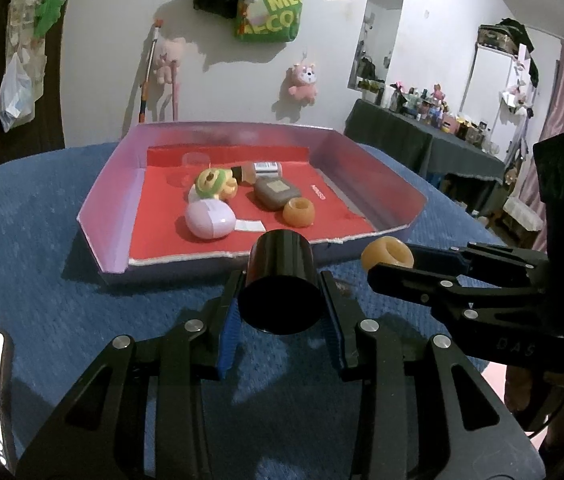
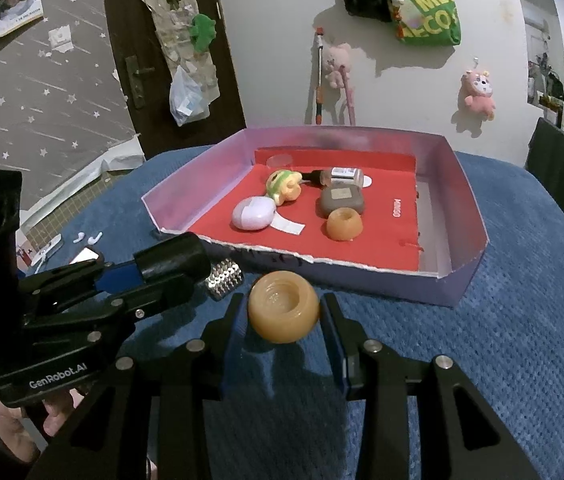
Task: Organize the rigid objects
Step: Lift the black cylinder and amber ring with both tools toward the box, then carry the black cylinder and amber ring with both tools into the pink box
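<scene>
With several items already lying in the purple tray (image 1: 110, 184) at twelve o'clock, the left gripper (image 1: 282, 304) has its jaws clamped on a black cylinder (image 1: 280, 280) and the right gripper (image 2: 284, 312) on an amber ring (image 2: 283, 306), both above the blue tabletop (image 2: 502, 340), not yet delivered.

Your left wrist camera looks ahead past its fingers, close to the tray (image 1: 114, 216); your right wrist camera faces the same tray (image 2: 458, 216) from alongside.
</scene>
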